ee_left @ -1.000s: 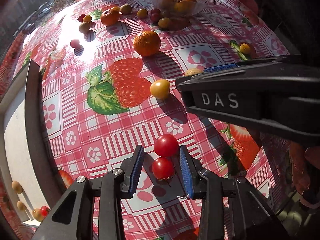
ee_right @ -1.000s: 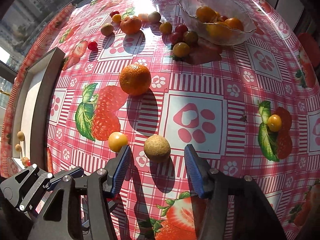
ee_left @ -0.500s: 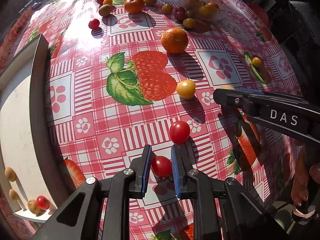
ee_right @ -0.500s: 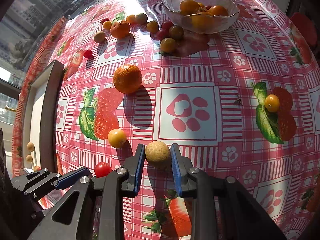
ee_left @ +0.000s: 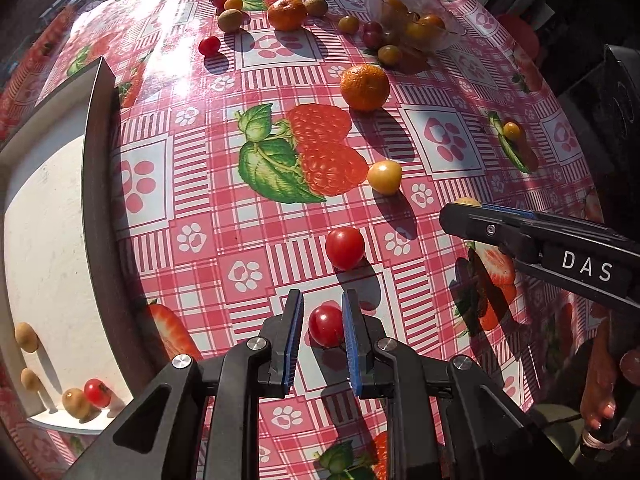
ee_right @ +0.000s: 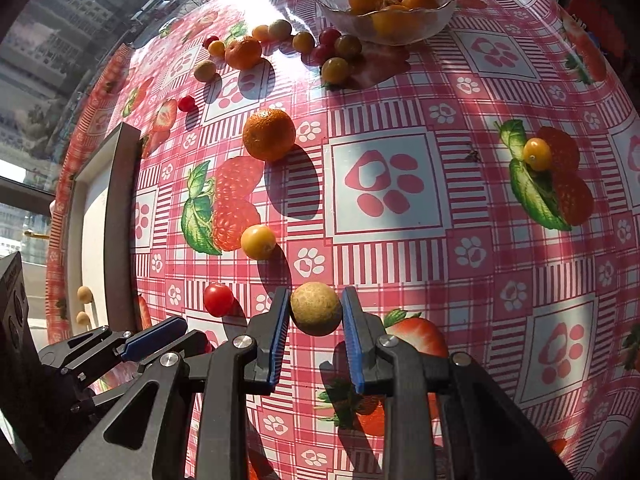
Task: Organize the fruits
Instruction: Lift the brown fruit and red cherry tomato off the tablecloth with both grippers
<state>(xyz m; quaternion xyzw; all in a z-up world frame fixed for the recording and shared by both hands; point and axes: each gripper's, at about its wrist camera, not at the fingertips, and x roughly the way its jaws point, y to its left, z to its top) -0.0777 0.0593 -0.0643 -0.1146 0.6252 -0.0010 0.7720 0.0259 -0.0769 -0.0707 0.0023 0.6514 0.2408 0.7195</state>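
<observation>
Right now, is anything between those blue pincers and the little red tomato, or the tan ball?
Nothing visible. The left gripper already has the red tomato between its fingers, and the right gripper likewise brackets the tan round fruit.

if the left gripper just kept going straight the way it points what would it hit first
The left gripper, already closed on a red cherry tomato, would likely first meet the second red cherry tomato lying just ahead on the tablecloth. Depth is unclear; if the gripper is raised, it might pass over.
</observation>
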